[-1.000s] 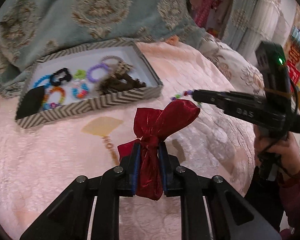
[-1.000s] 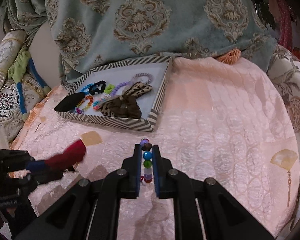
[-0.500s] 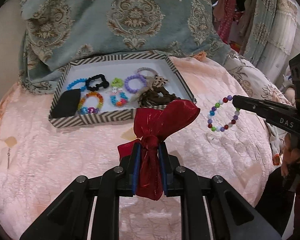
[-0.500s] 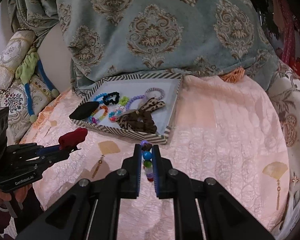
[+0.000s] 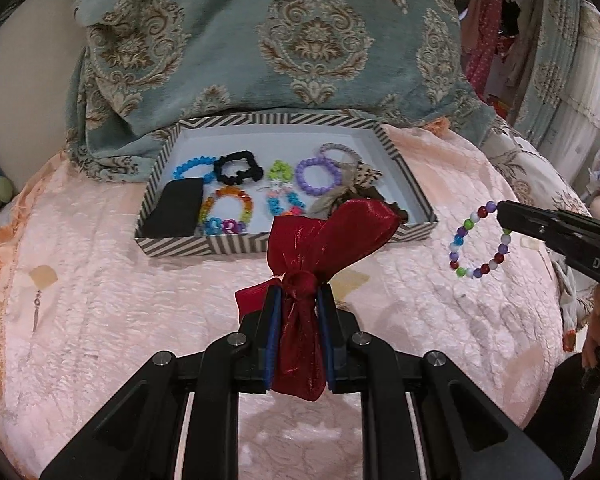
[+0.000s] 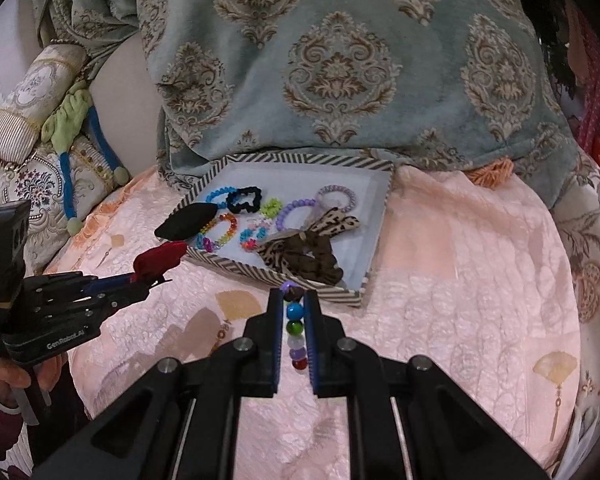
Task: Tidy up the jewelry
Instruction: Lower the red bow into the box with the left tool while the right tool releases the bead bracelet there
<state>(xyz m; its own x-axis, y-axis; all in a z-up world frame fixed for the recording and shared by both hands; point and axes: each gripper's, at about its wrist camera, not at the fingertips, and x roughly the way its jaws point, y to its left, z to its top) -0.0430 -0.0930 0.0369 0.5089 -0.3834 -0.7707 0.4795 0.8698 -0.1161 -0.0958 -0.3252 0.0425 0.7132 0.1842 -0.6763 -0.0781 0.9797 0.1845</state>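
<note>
My left gripper (image 5: pixel 298 300) is shut on a shiny red ribbon bow (image 5: pixel 324 236), held above the pink bedspread just in front of the striped tray (image 5: pixel 180 246). My right gripper (image 6: pixel 292 304) is shut on a multicoloured bead bracelet (image 6: pixel 295 326), held near the tray's front right corner (image 6: pixel 358 298). In the left wrist view the bracelet (image 5: pixel 478 240) hangs from the right gripper (image 5: pixel 504 212) to the right of the tray. The tray holds several bracelets, a black scrunchie (image 5: pixel 236 166), a black pouch (image 5: pixel 178 208) and a leopard bow (image 6: pixel 308 248).
A large teal patterned pillow (image 5: pixel 292 40) leans behind the tray. Cushions and a green and blue toy (image 6: pixel 72 128) lie at the left of the bed. The pink bedspread (image 6: pixel 460 280) stretches to the right of the tray. Curtains and clothes hang at the far right.
Both grippers have risen and swung to face the tray and pillow. The bracelet has been lifted off the bedspread and now hangs from the right gripper. The red bow stays gripped.
</note>
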